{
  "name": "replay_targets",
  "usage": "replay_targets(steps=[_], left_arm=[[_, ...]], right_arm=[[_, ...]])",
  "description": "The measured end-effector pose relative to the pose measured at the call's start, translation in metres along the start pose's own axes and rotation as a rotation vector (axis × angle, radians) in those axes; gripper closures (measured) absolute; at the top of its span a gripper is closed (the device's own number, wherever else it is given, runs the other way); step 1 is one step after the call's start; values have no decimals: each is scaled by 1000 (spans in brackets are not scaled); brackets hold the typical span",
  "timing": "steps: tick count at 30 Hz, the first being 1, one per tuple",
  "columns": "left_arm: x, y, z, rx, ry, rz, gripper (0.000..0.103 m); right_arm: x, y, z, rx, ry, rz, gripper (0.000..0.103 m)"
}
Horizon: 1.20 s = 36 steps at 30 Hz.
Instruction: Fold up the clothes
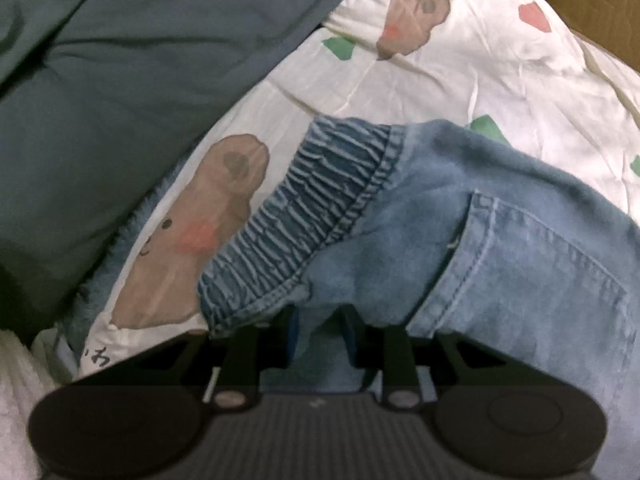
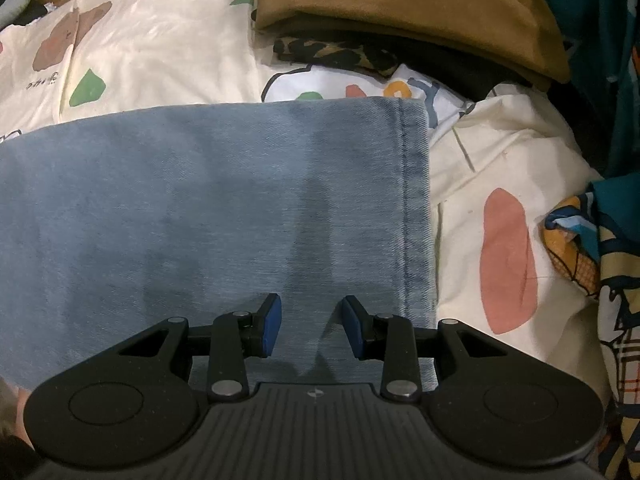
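Left gripper (image 1: 320,334): pads partly buried in the jeans (image 1: 500,280), a fold of denim rising between them. Looks like the blue pads are on the cloth, but I cannot tell if they are really clamping it. Grab point is just below the elastic waistband (image 1: 304,216), which bunches up to the left; back pocket (image 1: 540,272) sits to the right.

Right gripper (image 2: 311,328): jaws apart, clear gap between the blue pads (image 2: 272,326), nothing pinched. It hovers over the leg end of the jeans (image 2: 200,208); their shadow falls on the denim. Leg lies flat, stitched hem (image 2: 416,208) running along the right edge, just right of the right finger.

Jeans lie on a cream bedsheet (image 1: 460,80) with a brown bear print (image 1: 192,248) and green and coral patches.

Further out, left view: grey-green quilt (image 1: 120,100) covering the upper left, overlapping the sheet; strip of cardboard box (image 1: 592,4) in the top right corner.

Further out, right view: folded mustard-brown garment (image 2: 400,4) on top of a leopard-print piece (image 2: 340,54), beyond the hem. White cloth with coloured letters (image 2: 380,88) just past the denim edge. Teal and yellow patterned fabric (image 2: 592,220) along the right edge.
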State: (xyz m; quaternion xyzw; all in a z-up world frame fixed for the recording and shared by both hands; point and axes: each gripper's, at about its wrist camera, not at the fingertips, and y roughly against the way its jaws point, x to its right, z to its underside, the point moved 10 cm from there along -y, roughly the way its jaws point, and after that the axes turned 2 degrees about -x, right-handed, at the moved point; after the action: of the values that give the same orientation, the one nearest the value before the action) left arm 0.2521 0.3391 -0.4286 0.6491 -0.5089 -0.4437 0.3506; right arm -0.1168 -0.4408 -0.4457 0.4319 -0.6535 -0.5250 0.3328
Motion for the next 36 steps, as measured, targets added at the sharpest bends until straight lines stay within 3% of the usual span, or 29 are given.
replay_targets(steps=[4,6,8,21,36], left_arm=[[-3,20,-3,-9,0,-5,70],[-4,34,-2,-1,17,-21,41],[-3,50,-3,13,16,-37,28],[16,149,4,36,38,25,13],[38,259,21,78,34,133,13]], right_arm=[[7,11,0,2,-25,-15,63],[9,18,1,11,-29,-36,63],[12,26,2,20,-36,-49,62],[37,74,11,56,-79,-170,50],[67,142,-8,204,-128,-271,40]])
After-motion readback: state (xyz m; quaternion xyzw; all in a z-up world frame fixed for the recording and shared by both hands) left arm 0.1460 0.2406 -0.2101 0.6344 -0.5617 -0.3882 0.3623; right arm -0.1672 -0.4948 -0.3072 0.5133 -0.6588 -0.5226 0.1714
